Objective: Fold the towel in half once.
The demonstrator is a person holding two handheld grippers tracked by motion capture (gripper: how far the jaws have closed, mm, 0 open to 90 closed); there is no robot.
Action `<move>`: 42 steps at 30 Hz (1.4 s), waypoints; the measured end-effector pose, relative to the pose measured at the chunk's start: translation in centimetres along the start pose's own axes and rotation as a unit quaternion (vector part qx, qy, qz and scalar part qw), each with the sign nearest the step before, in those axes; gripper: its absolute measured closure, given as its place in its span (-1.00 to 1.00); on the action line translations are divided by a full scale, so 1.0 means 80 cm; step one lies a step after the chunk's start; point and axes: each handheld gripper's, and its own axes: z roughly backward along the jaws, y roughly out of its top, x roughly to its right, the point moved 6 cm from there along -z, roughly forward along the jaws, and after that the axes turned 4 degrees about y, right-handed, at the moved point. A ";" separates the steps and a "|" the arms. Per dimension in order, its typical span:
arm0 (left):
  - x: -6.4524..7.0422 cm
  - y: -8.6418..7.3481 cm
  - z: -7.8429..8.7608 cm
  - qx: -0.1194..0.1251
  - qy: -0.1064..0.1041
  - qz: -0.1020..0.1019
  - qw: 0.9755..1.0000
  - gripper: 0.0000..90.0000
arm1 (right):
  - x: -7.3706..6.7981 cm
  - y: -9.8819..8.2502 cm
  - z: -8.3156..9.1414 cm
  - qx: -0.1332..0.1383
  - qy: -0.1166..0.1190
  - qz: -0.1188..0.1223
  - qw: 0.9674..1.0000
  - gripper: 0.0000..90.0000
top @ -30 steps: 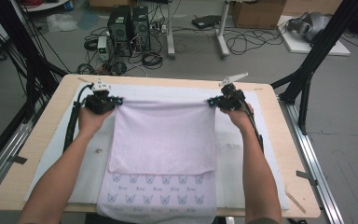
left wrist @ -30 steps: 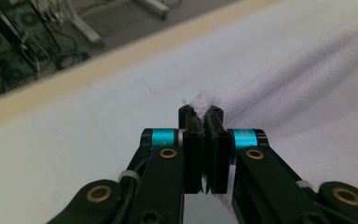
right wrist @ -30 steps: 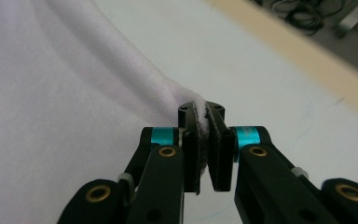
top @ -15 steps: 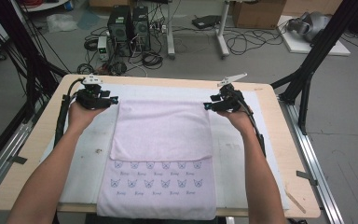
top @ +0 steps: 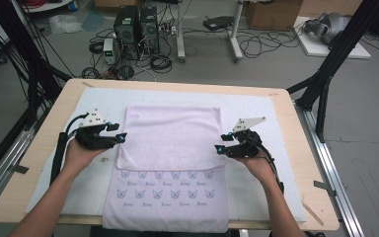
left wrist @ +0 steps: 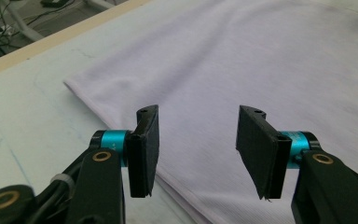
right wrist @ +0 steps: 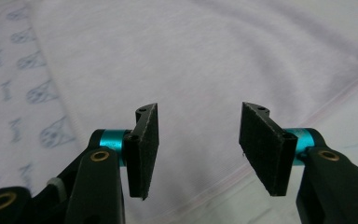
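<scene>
High view shows a lilac towel (top: 170, 148) lying flat on the white mat (top: 256, 106) of the worktop (top: 301, 163), with its far part folded toward the person, so that the plain upper layer ends in an edge across the middle and the printed strip with small butterfly figures stays uncovered on the near side. The left gripper (top: 120, 137) stands just beside the left side of the folded layer and the right gripper (top: 219, 148) just beside its right side, both close above the cloth. The jaws of both have just been opening, and in the gripper views the fingers (left wrist: 145, 140) of the left one and the fingers (right wrist: 144, 142) of the right one stand moderately apart with nothing between them; only the towel surface lies beyond them. I judge that one fold is finished and released, and the step in hand is to take a new hold for the next fold. The next move probably calls for lowering each pair of fingers onto a side edge or corner, catching both layers together, and closing evenly on both sides, so that the cloth does not slide or wrinkle when it is lifted.
</scene>
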 end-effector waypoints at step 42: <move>0.061 -0.073 0.004 -0.057 -0.069 -0.051 0.995 0.89 | -0.042 -0.061 -0.011 -0.023 0.023 0.022 0.999 0.88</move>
